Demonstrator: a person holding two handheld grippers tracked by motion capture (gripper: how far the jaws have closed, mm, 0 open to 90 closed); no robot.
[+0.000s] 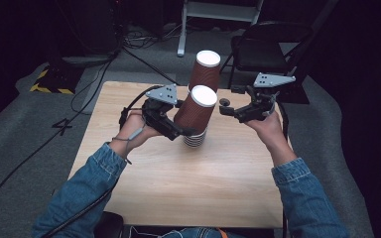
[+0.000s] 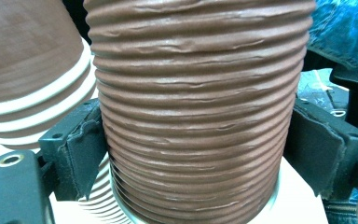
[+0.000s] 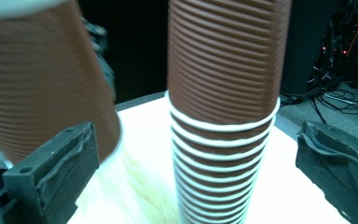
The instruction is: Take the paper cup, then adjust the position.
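A brown ribbed paper cup (image 1: 196,110), bottom up and tilted, is in my left gripper (image 1: 185,133), which is shut on its lower wall. In the left gripper view both pads (image 2: 81,154) press the cup (image 2: 200,93) from either side. Its rim sits over a short stack of nested cups (image 1: 194,140), whose white rims (image 2: 100,205) show below it. A taller stack of the same cups (image 1: 205,72) stands just behind. My right gripper (image 1: 224,107) hovers open to the right of the cups. Its jaws stand wide apart (image 3: 198,172), with the tall stack (image 3: 223,93) farther off between them.
The wooden table (image 1: 178,188) carries the two stacks near its far middle. A black chair (image 1: 268,49) stands behind the far right corner. Cables and a yellow-and-black striped mat (image 1: 52,79) lie on the grey floor at the left.
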